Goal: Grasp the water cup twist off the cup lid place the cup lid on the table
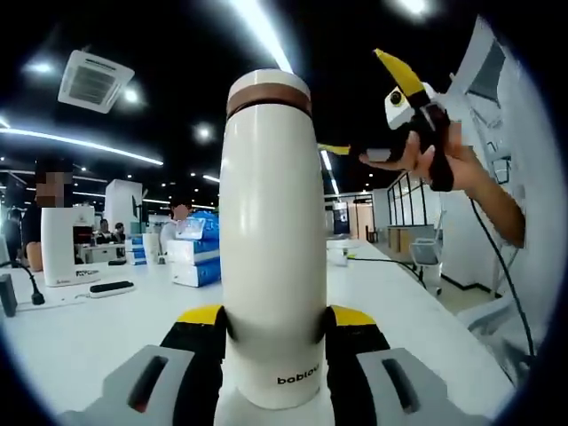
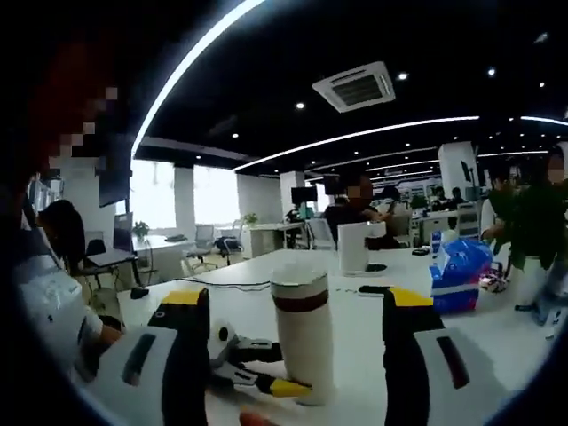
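The left tool [image 1: 273, 351] is clamped on the water cup [image 1: 271, 240], standing on the counter [image 1: 98, 328]. The cup lid [image 1: 268, 93] is still on (step 1 done). The right tool [image 2: 297, 342] is apart, near it.

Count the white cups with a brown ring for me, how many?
1. The cup stands on the table, clamped low by the left gripper; it sits ahead of the right gripper.

You're in an open office: black ceiling [image 2: 293, 53] with light strips [image 2: 355, 135], an air vent [image 2: 355, 86], long white tables [image 2: 266, 266], and what look like bright windows [image 2: 160, 195].
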